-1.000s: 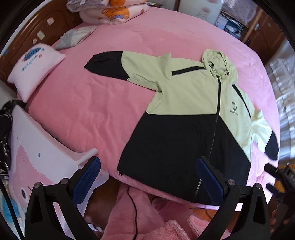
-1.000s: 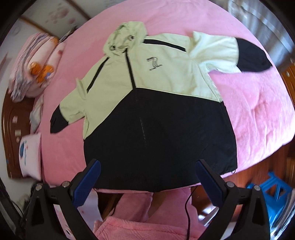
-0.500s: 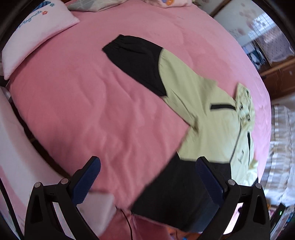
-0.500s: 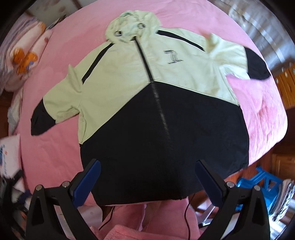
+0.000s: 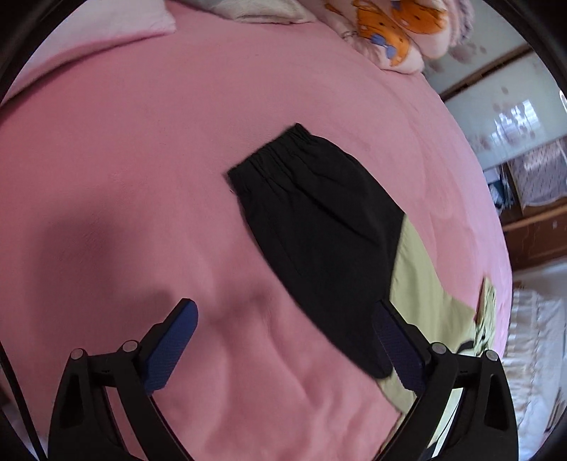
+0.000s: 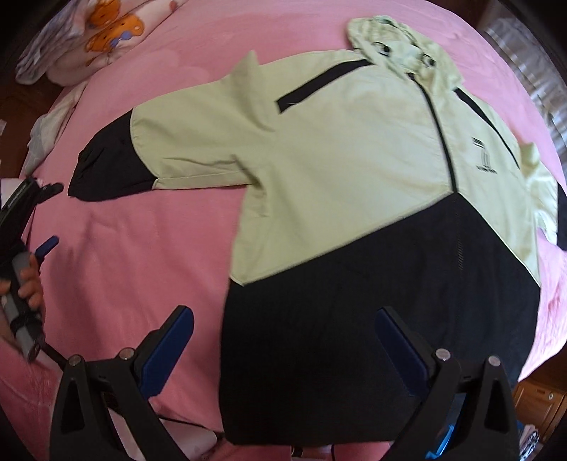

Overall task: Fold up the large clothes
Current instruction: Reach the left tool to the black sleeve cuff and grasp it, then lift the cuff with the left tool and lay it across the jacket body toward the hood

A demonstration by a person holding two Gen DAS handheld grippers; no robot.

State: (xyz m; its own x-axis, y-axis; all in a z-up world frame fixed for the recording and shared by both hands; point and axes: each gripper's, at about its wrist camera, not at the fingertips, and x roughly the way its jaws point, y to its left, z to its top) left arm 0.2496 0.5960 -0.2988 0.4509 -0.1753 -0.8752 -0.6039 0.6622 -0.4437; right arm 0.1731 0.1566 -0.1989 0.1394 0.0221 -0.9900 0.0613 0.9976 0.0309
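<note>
The left claw (image 5: 283,340) has swung in low over the black cuff of the jacket's sleeve (image 5: 312,227); a second ago its camera took in the whole jacket from the foot of the bed, and now the cuff fills the centre of the left wrist frame, with pale green fabric trailing off to the lower right. Its jaws stand wide apart and hold nothing, the right-hand finger just over the sleeve's edge. The right claw (image 6: 283,340) has also drifted leftward: its view now has the jacket (image 6: 354,177) spread face up, hood at the upper right, black hem at the bottom, the same sleeve reaching to the middle left. Its jaws are likewise apart and empty, hovering above the hem. At the left edge of that frame the person's hand (image 6: 24,283) grips the other tool near the cuff. This likely means the first fold is about to start with this sleeve, which is not yet gripped.

The jacket lies flat on a bed (image 5: 124,159) under a pink, softly wrinkled cover. Folded cartoon-print bedding (image 5: 397,32) sits at the upper right of the left view, with wooden furniture (image 5: 542,234) and a window beyond.
</note>
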